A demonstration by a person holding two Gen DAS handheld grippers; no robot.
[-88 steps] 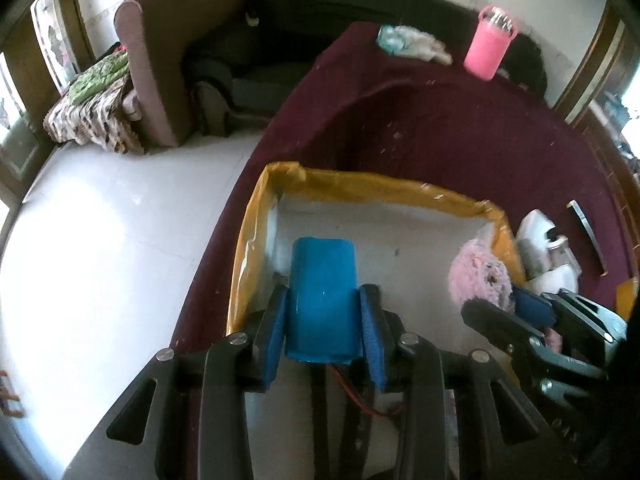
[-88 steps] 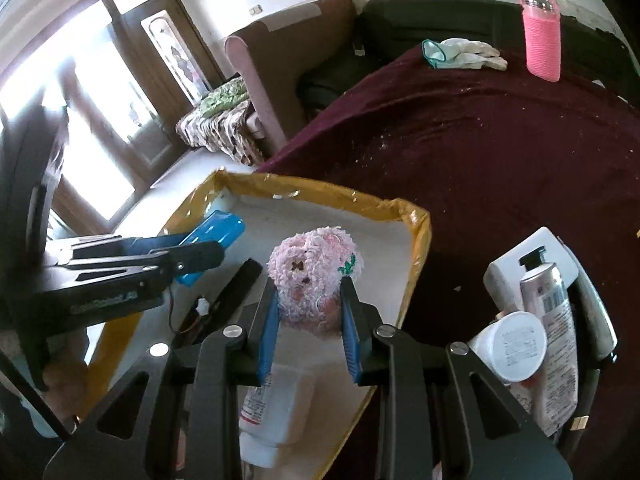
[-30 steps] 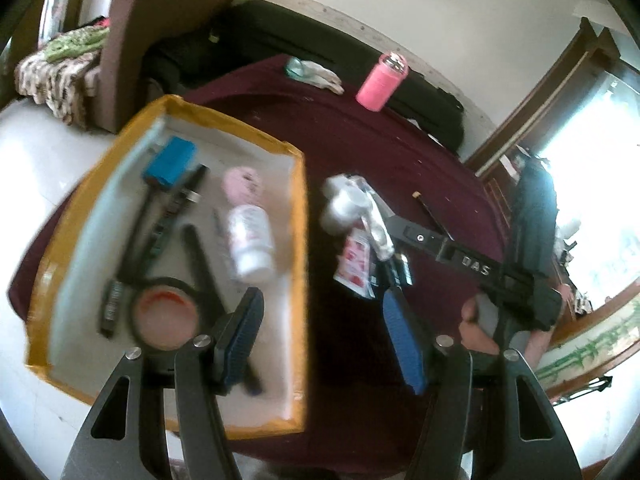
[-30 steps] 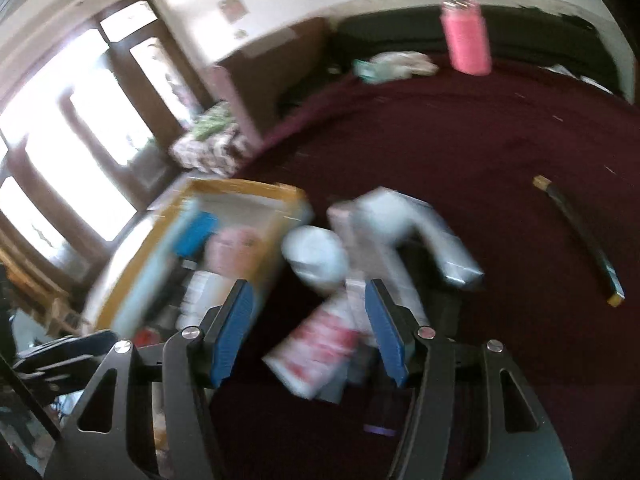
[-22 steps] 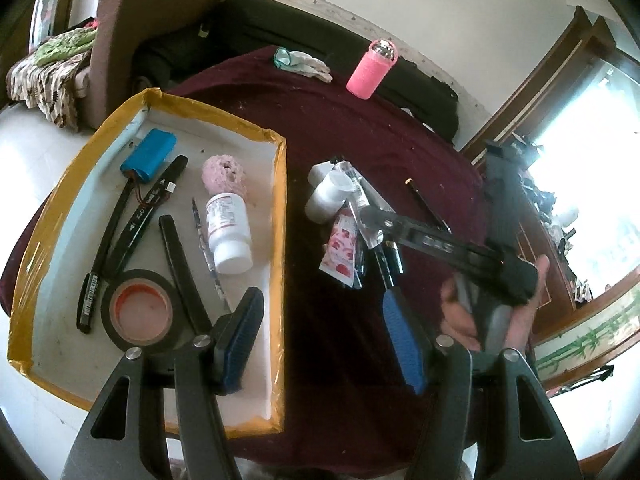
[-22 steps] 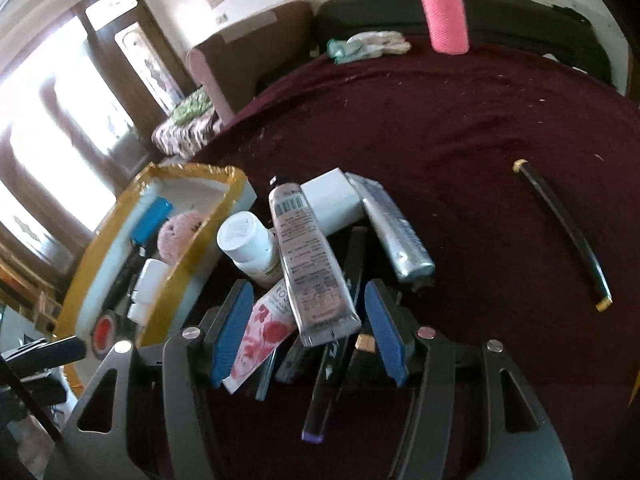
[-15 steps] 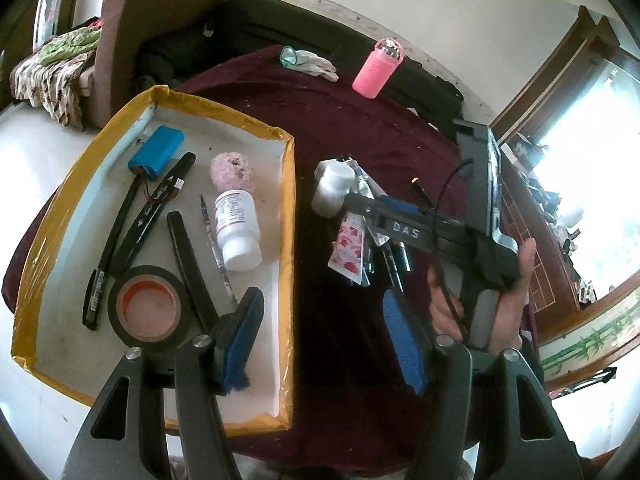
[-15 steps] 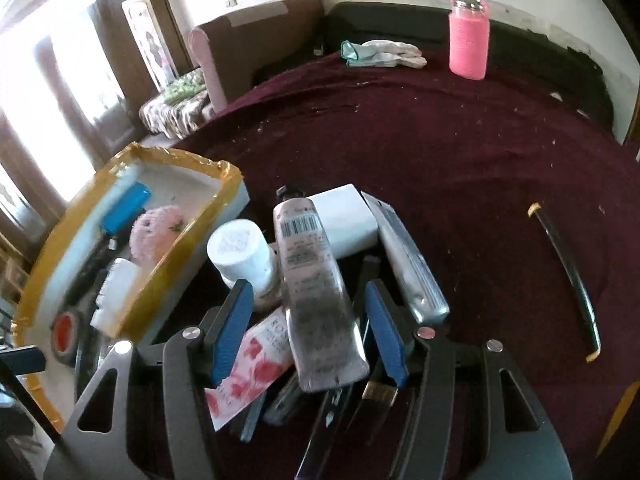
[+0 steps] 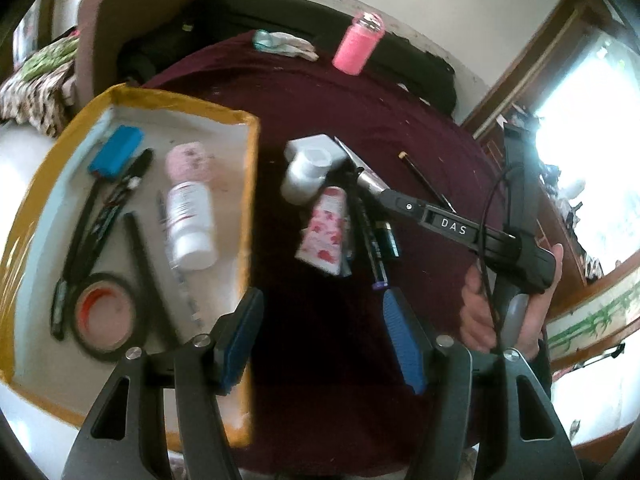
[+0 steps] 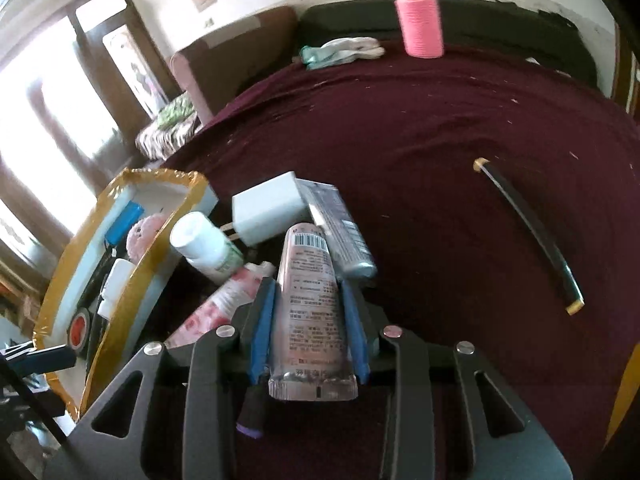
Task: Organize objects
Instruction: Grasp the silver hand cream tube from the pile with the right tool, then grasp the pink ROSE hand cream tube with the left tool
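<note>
Left wrist view: the left gripper (image 9: 322, 338) hangs above a table covered in a dark red cloth (image 9: 400, 120), its two blue-padded fingers spread wide with nothing between them. Its left finger sits over the near right corner of a yellow-rimmed tray (image 9: 251, 184). In the tray, ahead and to the left of the gripper, lie a roll of black tape (image 9: 105, 316), a white pill bottle (image 9: 188, 220), a fuzzy pink ball (image 9: 188, 160), a blue battery pack (image 9: 116, 153) and several black pens. Straight ahead of the open fingers, on the cloth, is a small heap: a white bottle (image 9: 306, 174), a flower-printed tube (image 9: 325, 232) and dark pens. To the right, a person's hand (image 9: 504, 320) holds the other tool's black handle, whose arm reaches into the heap. A pink bottle (image 9: 358, 46) stands far ahead at the table's back edge.

Right wrist view: the right gripper (image 10: 308, 320) is closing its fingers on a pale pink tube with a barcode (image 10: 310, 312). The tube lies lengthwise between the blue pads, both of which sit against its sides, with its crimped end nearest the camera. Just ahead are a silver tube (image 10: 340, 232) and a white charger block (image 10: 269, 210); ahead and left are the white bottle (image 10: 204, 246) and the flower-printed tube (image 10: 224, 304). The tray (image 10: 152, 276) is farther left. A long black stick with yellow ends (image 10: 528, 236) lies alone, well to the right.
</note>
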